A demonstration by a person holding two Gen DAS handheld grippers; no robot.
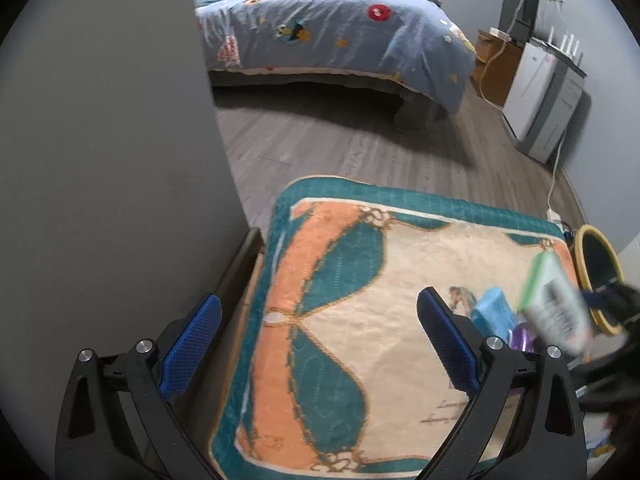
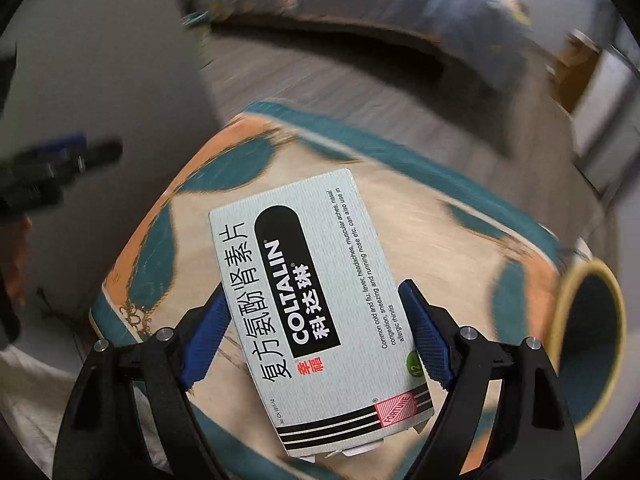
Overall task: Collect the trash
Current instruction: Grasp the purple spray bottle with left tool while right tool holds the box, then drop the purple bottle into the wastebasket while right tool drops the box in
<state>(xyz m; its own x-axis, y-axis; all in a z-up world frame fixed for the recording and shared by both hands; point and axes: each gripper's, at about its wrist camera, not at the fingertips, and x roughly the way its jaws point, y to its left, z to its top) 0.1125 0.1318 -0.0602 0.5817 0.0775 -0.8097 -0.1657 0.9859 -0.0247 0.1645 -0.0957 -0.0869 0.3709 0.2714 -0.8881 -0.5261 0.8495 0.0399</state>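
A: While listing the held item, where is it?
B: Item one, box (image 2: pixel 320 312): white COLTALIN medicine carton, clamped between the right gripper's (image 2: pixel 316 340) jaws, lifted over the patterned worktop (image 1: pixel 340 320), near the bin (image 2: pixel 588 344).
A: Left gripper (image 1: pixel 320 344)?
B: Jaws spread wide, nothing between them, above the worktop's left half.
A: Other trash?
B: Blue packet (image 1: pixel 494 312) and purple item (image 1: pixel 522 338) lie on the worktop, below the raised box. Bin stands at the worktop's right edge; bed (image 1: pixel 328 32) beyond.
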